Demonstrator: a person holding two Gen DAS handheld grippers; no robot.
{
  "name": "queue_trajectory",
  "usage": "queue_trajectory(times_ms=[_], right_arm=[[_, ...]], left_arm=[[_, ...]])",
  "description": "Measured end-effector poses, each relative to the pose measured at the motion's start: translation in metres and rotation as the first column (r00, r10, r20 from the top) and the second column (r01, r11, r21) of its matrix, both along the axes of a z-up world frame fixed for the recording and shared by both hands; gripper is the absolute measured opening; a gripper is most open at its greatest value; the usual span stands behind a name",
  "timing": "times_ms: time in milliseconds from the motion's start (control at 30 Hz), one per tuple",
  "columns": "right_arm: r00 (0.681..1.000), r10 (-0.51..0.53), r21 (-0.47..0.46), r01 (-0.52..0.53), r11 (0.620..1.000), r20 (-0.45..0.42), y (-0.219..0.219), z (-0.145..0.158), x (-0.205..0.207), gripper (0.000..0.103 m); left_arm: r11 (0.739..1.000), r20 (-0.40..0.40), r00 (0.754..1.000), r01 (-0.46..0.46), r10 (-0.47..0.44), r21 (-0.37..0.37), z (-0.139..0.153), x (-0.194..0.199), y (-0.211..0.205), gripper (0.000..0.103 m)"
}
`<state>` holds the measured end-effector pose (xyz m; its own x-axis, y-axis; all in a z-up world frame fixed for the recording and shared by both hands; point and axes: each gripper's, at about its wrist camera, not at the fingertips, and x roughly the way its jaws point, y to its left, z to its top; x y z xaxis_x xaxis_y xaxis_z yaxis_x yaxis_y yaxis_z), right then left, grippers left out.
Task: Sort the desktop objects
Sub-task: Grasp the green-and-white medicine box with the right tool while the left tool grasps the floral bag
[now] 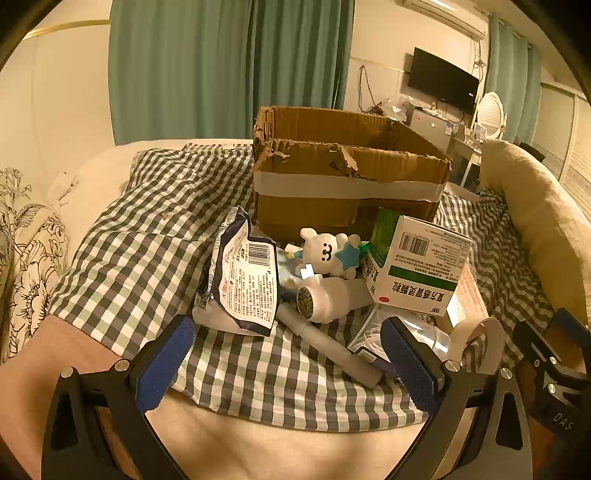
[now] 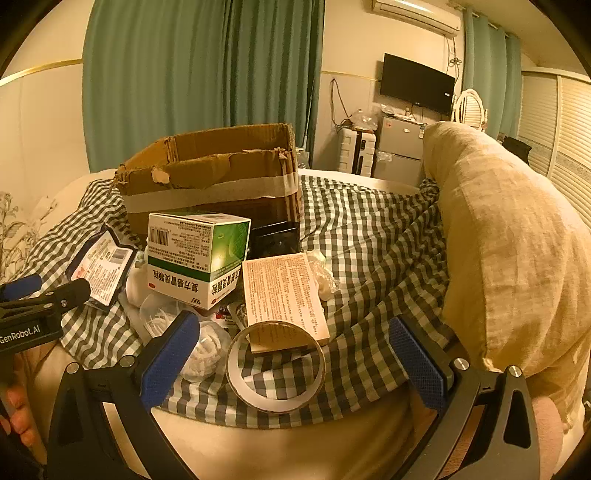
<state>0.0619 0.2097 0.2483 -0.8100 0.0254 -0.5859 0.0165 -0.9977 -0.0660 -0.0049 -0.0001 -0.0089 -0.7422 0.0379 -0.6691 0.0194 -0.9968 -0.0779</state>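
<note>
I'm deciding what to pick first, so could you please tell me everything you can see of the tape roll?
The tape roll is a wide ring with a pale, papery inner face and a brownish outer band, nearly used up by the look of it. It stands tilted on its edge on the checked cloth, hollow centre facing the right camera, cloth showing through. Its far rim seems to lean on the tan box. It sits ahead of the open right hand-held gripper, untouched.

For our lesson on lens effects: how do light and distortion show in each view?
Left wrist view: warm yellow cast, dark rounded corners, curtains bowed, glare patch on the white bottle. Right wrist view: same cast, bent wall stripe, bright air conditioner.
</note>
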Motion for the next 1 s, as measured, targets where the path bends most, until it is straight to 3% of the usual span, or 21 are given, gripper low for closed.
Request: queue_trajectory(times_ms=[600,1000], right_arm=[[0.998,0.064,-0.023,-0.064,0.998,-0.013,-0.006,0.001,-0.001,0.103],[0.993,0.121,-0.095,-0.121,0.988,-0.007,-0.022,-0.001,-0.012,0.103]], left_arm=[[1.000,0.019,1.000,0.025,-0.025,0.013,-0.011,-0.006,0.002,0.103],[1.000,0.002,1.000,-0.030,0.030,-0.002,-0.011,-0.017,-0.015,0.103]])
